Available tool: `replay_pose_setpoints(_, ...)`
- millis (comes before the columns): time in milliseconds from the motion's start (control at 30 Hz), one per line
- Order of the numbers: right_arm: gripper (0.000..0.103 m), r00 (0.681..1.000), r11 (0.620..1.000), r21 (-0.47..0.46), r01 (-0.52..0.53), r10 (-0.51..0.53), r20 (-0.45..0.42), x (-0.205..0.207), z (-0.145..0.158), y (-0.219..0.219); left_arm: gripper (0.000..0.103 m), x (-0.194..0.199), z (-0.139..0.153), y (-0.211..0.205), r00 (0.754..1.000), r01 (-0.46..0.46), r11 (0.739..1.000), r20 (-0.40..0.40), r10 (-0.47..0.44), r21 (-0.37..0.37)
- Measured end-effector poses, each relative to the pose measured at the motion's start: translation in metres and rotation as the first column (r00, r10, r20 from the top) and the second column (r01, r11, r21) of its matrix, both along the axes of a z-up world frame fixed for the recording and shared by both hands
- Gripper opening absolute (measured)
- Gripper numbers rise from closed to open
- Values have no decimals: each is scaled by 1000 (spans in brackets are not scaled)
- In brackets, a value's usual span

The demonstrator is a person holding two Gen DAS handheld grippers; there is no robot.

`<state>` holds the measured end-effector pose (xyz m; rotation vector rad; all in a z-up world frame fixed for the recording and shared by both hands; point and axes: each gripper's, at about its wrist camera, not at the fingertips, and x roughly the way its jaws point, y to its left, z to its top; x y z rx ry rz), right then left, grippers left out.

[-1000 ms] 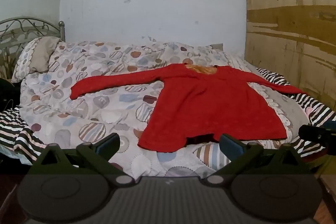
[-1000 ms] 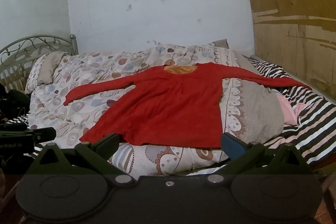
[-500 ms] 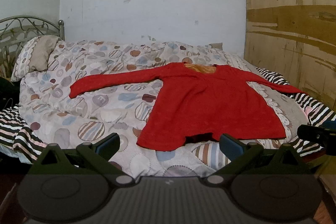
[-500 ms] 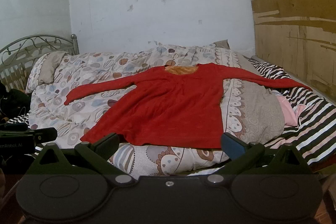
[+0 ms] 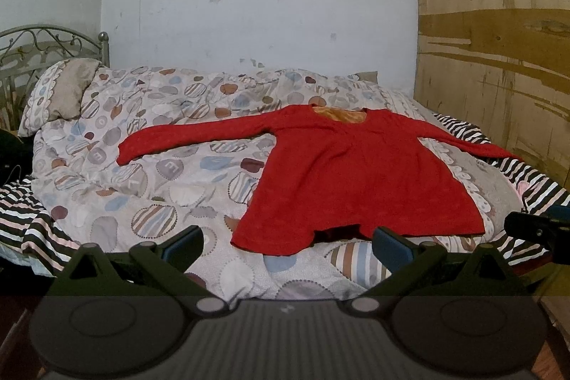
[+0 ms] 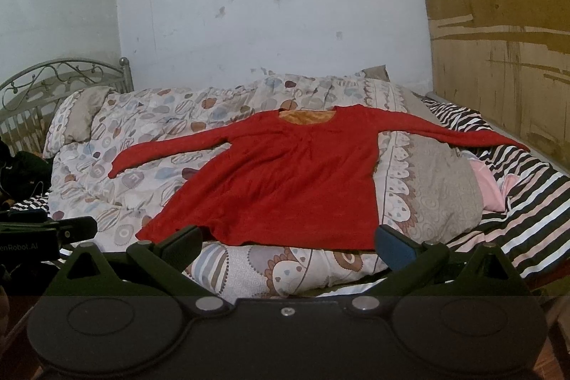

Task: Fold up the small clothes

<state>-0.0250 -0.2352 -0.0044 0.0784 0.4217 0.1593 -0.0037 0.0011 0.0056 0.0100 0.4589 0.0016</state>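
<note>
Your left gripper (image 5: 286, 246) hangs with jaws spread wide and nothing between them, short of the bed's near edge; the red top (image 5: 356, 173) lies flat on the quilt (image 5: 160, 173) at its 12 to 1 o'clock, sleeves out toward 10 and 2, hem nearest you. Your right gripper (image 6: 288, 243) is likewise spread and empty; from it the top (image 6: 285, 180) sits at 12 o'clock, its hem just beyond the fingertips, striped sheet (image 6: 516, 223) at 3.
</note>
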Motion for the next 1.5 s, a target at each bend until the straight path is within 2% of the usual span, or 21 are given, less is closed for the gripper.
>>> replay_pose_setpoints(400,103,1000,1000,2,0,0,-3,0,0,0,103,-3,4,0,1000,-4,1000,-1,4,-3)
replay_pose_setpoints(433,103,1000,1000,2,0,0,-3,0,0,0,103,0,-5,-2,1000,-2,1000,-1,2,-3)
replay_pose_setpoints(533,103,1000,1000,2,1,-1,-4,0,0,-1,103,3,-9,-2,1000,-8,1000,-6,8,-11)
replay_pose_setpoints(1500,103,1000,1000,6,3,-3,-14,3,4,-3,103,7,-14,-6,999,7,1000,-39,-7,-18)
